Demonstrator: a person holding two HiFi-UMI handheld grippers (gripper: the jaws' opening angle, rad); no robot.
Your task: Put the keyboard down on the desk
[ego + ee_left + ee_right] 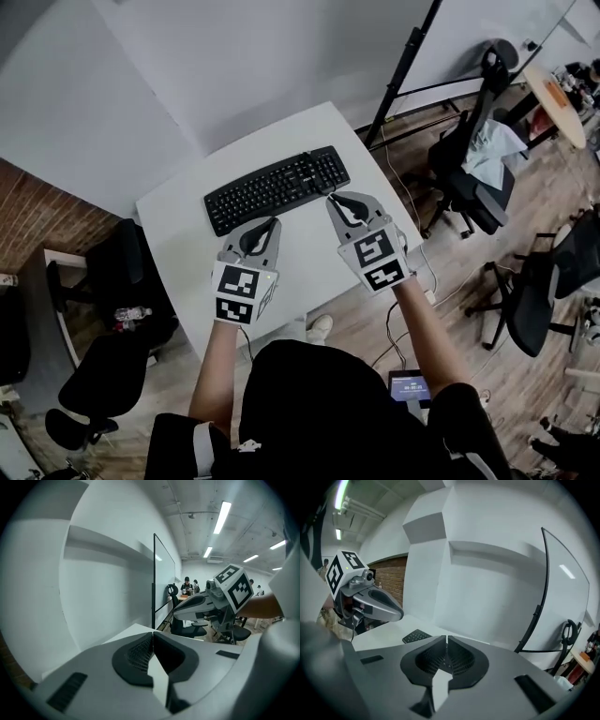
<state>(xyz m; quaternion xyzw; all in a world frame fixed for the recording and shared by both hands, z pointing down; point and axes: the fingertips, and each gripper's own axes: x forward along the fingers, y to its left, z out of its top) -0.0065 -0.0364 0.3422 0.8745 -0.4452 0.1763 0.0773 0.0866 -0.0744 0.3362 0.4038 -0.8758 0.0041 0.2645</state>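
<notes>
1. Two grippers, mine, show low in the centre of the head view, side by side and apart, over the near half of the white desk.
2. My left gripper has its jaws pressed together, tips meeting, with nothing between them.
3. My right gripper matches it: jaws closed to a thin seam, and empty.
4. Just beyond both tips, the black keyboard lies flat on the desk. It slants from centre-left up toward the right, and neither gripper touches it.
5. Past the desk stands a pale wall, with black office chairs at the right of the frame.
</notes>
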